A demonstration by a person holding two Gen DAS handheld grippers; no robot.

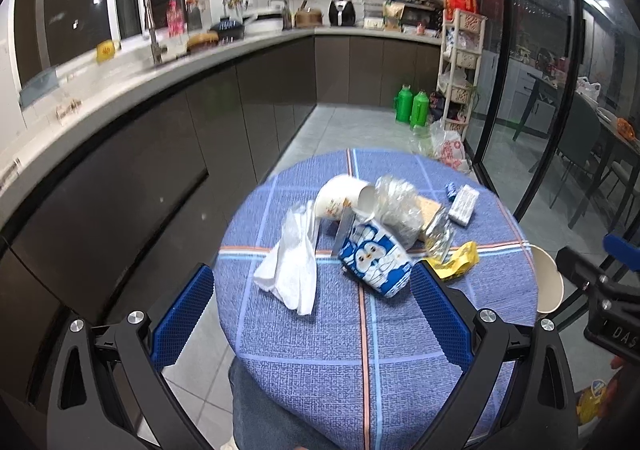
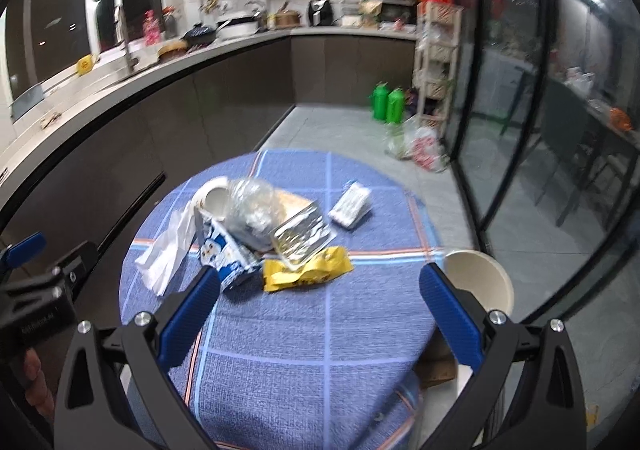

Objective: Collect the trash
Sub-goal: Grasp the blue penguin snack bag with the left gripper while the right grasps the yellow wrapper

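Empty cream bin (image 2: 476,282) beside table (image 2: 304,350)

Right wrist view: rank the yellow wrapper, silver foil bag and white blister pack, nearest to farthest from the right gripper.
From the right gripper, jaws open:
1. Yellow wrapper, just ahead, centre.
2. Silver foil bag, behind the wrapper, overlapping it.
3. White blister pack, farthest, to the right.

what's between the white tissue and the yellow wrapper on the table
The blue-and-white penguin carton lies between the white tissue and the yellow wrapper; the left wrist view shows it best.
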